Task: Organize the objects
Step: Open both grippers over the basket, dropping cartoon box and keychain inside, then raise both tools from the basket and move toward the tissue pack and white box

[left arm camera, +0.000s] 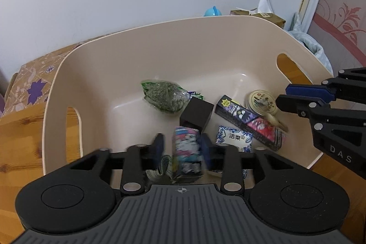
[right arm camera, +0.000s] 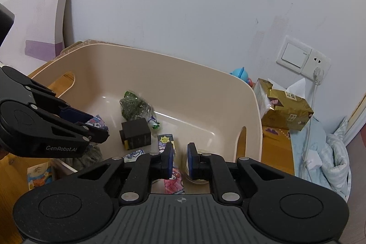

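A beige plastic basket (left arm camera: 160, 24) (right arm camera: 183, 61) holds a green packet (left arm camera: 163, 95) (right arm camera: 133, 106), a black box (left arm camera: 196, 114) (right arm camera: 137, 134), a long patterned carton (left arm camera: 247, 120) (right arm camera: 165, 141), a blue-white tissue pack (left arm camera: 233, 137) and a round tin (left arm camera: 263, 100). My left gripper (left arm camera: 182, 148) (right arm camera: 96, 127) hangs over the basket's near side, jaws apart. A blurred colourful packet (left arm camera: 187, 152) sits between them with a gap at the left pad. My right gripper (right arm camera: 180, 157) (left arm camera: 283, 95) is slightly open over the tin, nothing between its pads. A small cream object (left arm camera: 278, 122) lies beside the tin.
The basket stands on a wooden table (left arm camera: 20, 136) against a white wall. Behind it are a gold tissue box (right arm camera: 286, 109), a blue toy (right arm camera: 240, 73) and a wall socket (right arm camera: 318, 72) with a cord. Light blue bedding (right arm camera: 320, 148) lies right; a cartoon packet (right arm camera: 39, 175) lies outside the basket.
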Demonstrator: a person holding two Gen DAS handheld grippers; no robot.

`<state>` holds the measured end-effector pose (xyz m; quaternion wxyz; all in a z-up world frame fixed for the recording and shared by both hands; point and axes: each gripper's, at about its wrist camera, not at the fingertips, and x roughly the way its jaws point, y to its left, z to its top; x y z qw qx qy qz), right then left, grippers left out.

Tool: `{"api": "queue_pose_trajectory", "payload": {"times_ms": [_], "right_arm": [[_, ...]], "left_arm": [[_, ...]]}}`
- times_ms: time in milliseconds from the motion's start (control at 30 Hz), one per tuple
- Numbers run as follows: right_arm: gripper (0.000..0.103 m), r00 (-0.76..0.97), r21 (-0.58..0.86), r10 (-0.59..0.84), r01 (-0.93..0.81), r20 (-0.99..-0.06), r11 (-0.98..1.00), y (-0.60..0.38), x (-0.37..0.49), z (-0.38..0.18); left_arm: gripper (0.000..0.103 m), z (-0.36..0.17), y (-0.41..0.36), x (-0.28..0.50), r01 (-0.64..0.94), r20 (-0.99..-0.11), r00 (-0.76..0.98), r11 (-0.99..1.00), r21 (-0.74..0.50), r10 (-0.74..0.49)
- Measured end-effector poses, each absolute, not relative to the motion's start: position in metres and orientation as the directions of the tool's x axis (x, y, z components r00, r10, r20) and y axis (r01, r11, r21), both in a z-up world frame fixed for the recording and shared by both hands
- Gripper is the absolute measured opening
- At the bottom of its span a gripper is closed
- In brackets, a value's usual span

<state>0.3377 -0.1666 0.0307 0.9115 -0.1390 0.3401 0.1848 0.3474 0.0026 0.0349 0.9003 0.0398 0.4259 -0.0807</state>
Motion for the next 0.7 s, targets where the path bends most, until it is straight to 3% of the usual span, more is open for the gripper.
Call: {"api": "queue_pose_trajectory", "payload": {"times_ms": [100, 167, 300, 567, 700], "right_arm": [[0.033, 0.71, -0.128, 0.241, -0.423, -0.661, 0.897, -0.168, 0.336, 0.032], [0.054, 0.716, -0.109, 0.258, -0.423, -0.648, 0.9, -0.17, 0.333, 0.034], [0.065, 0.734, -0.126, 0.26, -0.425, -0.628, 0.896, -0.171, 0.324, 0.039], [0.097, 0.779, -0.135, 0.259, -0.4, -0.571, 0.906, -0.176, 0.3, 0.054], [0.101, 0.793, -0.141, 0.257, -0.394, -0.553, 0.908, -0.179, 0.288, 0.061]], "left_arm": [[0.073, 0.04, 0.007, 0.344, 0.177, -0.754, 0.644, 0.984, -0.018, -0.129], [0.075, 0.044, 0.009, 0.34, 0.174, -0.74, 0.658, 0.984, -0.03, -0.139], [0.079, 0.052, 0.01, 0.333, 0.161, -0.714, 0.689, 0.987, -0.013, -0.121], [0.08, 0.067, 0.013, 0.315, 0.152, -0.674, 0.731, 0.988, 0.013, -0.104], [0.081, 0.074, 0.013, 0.304, 0.153, -0.66, 0.744, 0.988, 0.011, -0.108]]}}
